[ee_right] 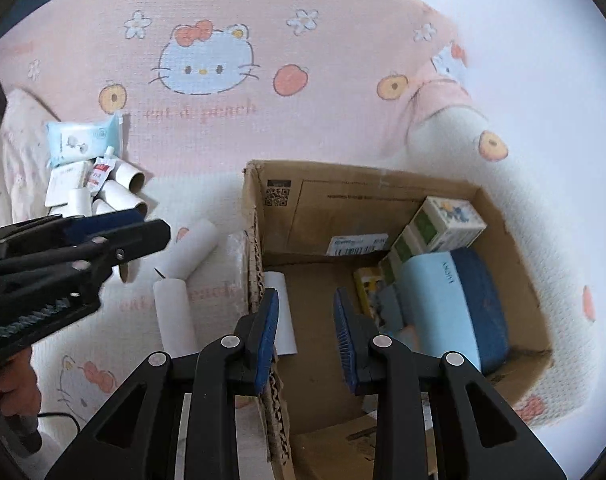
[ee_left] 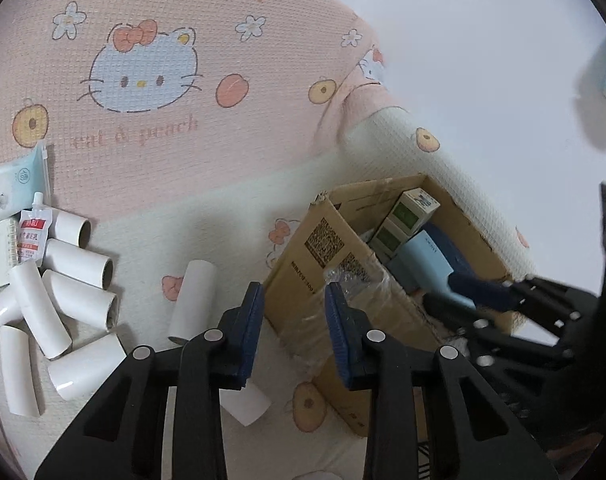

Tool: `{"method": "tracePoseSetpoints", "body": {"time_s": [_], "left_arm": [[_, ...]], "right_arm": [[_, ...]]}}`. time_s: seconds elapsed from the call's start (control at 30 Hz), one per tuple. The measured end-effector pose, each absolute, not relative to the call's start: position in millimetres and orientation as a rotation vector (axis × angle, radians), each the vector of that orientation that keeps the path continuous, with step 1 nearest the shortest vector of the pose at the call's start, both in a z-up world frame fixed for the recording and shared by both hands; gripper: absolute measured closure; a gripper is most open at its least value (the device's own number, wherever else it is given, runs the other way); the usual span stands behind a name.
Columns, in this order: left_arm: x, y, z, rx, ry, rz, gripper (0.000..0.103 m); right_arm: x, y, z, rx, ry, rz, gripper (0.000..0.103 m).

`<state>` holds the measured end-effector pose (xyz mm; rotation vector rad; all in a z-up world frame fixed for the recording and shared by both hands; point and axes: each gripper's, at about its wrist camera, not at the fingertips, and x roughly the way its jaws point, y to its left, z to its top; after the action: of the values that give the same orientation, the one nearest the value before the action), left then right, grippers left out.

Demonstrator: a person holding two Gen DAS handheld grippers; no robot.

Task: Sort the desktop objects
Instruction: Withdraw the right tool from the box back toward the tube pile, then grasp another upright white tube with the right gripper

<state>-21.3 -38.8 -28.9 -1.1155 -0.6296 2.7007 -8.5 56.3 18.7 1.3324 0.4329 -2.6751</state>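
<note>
The left gripper (ee_left: 293, 330), half spread and empty, should be lowered squarely over one white tube (ee_left: 193, 300); the right gripper (ee_right: 306, 336), narrowly parted, is empty over the cardboard box (ee_right: 383, 188).

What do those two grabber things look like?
Both tools look alike: the left tool and right tool have black plastic arms with triangle-shaped holes, round silver rivets, and two flat dark blue fingers. A thin black cable runs near the hand.
</note>
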Motion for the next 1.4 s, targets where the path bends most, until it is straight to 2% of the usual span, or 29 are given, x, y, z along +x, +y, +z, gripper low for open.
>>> {"method": "tracePoseSetpoints", "body": {"time_s": [0.17, 0.33, 0.53, 0.97, 1.1, 1.17, 1.33, 1.4], "left_arm": [[-22, -46, -39, -1.205, -0.646, 2.729, 0.068], [-16, -56, -53, -1.281, -0.693, 2.720, 0.068], [-8, -67, -73, -1.357, -0.743, 2.707, 0.068], [-6, -87, -128, -1.489, -0.994, 2.574, 0.068], [-8, -89, -136, -1.526, -1.015, 2.565, 0.059], [-8, -92, -142, -1.535, -1.050, 2.543, 0.058], [-8, -95, -157, -1.536, -1.154, 2.461, 0.052], [-9, -93, -160, -1.518, -1.157, 2.450, 0.044]], "right_arm": [[3, 51, 33, 1.214, 0.353, -2.575, 0.078], [11, 29, 25, 1.148, 0.464, -2.500, 0.078], [7, 5, -3, 1.172, 0.466, -2.375, 0.078], [-2, -21, -87, 1.178, 0.422, -2.266, 0.078], [1, -35, -108, 1.178, 0.541, -2.248, 0.078], [4, -36, -113, 1.166, 0.567, -2.249, 0.078], [-2, -25, -122, 1.195, 0.410, -2.231, 0.078], [-4, -22, -127, 1.206, 0.378, -2.234, 0.078]]}}
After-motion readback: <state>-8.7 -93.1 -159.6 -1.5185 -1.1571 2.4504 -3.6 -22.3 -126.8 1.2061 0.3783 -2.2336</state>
